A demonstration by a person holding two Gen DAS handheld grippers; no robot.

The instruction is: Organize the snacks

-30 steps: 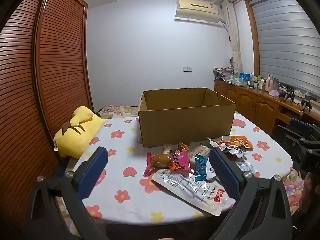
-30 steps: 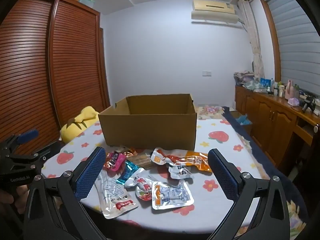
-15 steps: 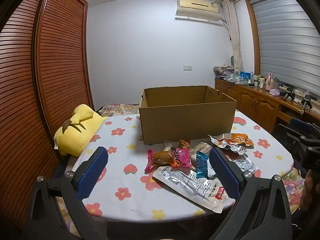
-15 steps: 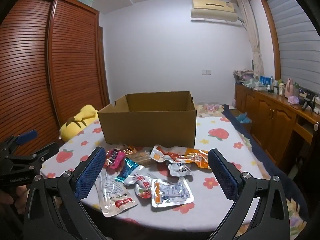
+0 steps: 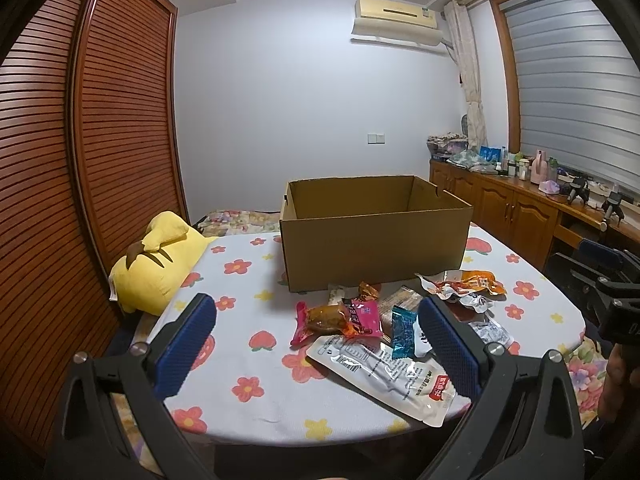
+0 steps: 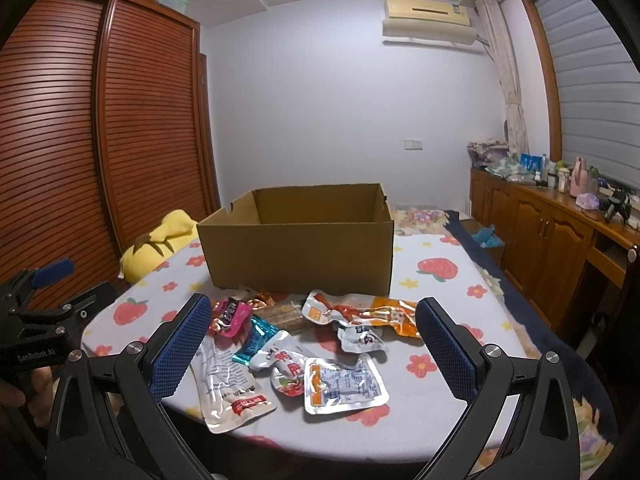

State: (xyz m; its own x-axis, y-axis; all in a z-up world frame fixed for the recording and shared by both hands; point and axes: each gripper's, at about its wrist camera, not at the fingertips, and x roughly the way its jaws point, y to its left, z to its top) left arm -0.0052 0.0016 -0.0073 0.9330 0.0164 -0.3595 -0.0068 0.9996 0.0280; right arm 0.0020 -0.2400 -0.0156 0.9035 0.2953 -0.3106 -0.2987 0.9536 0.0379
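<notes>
Both views rise slightly; left gripper (image 5: 316, 344) and right gripper (image 6: 312, 346) hover, fingers spread, nothing held, framing snack packets (image 6: 304, 344) before the cardboard box (image 6: 298, 256).

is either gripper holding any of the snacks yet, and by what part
Nothing is held. The left gripper and right gripper both hover with jaws wide open above the snack packets, which lie loose on the table before the cardboard box.
</notes>
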